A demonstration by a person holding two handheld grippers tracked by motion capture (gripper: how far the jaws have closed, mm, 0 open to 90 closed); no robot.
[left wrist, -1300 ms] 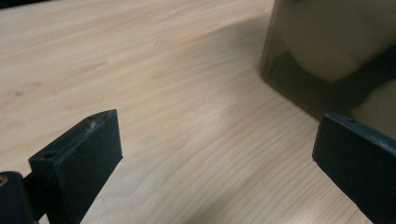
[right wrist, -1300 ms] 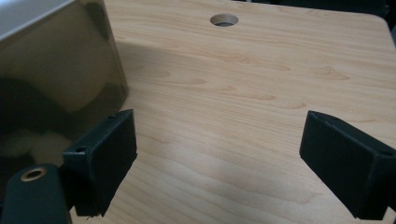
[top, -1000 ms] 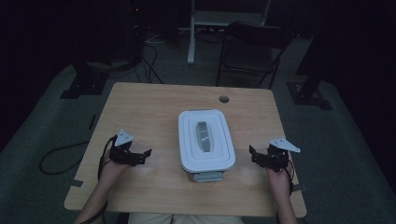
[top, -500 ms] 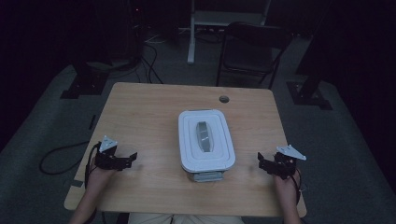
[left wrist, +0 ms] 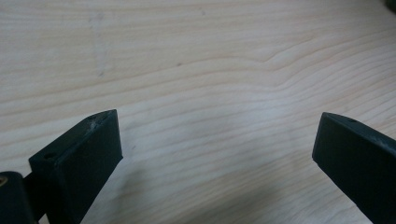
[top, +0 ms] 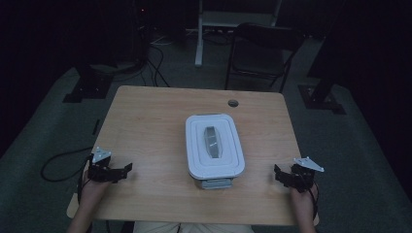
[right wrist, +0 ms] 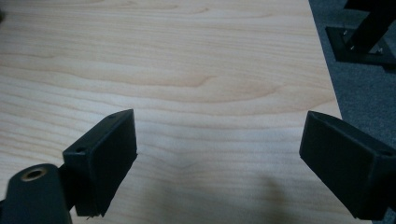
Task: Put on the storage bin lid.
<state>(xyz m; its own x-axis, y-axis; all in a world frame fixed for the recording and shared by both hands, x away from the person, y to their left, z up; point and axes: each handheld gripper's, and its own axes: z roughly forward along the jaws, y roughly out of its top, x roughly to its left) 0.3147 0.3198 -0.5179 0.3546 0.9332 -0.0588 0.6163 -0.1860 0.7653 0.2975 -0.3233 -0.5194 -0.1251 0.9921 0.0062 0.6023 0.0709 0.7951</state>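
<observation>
Down at the near edge of the table [top: 145, 111], I have my two claws, one at each side. My left claw [top: 127, 168] sits near the left corner, low over the wood. Its two black jaws are spread wide apart, and they hold nothing. Between them in the left gripper view [left wrist: 217, 154] I see bare pale wood with wavy lines. My right claw [top: 278, 172] sits near the right corner, and it has a grey plate on top. Its jaws are spread wide too, with nothing between them but wood in the right gripper view [right wrist: 219, 158]. Past that wood I can see the table's right edge and some grey floor [right wrist: 359, 93].

Farther in, between my two claws, is the white box [top: 214, 145]. It sits in the middle of the table, well apart from both claws. Its lid is on, and a grey handle [top: 212, 141] runs along the top. A grey clip [top: 216, 183] sticks out at the near end.

Beyond the box is a small round hole [top: 233, 103] in the table near the far edge. Behind the table stands a dark chair [top: 262, 48] on the floor.
</observation>
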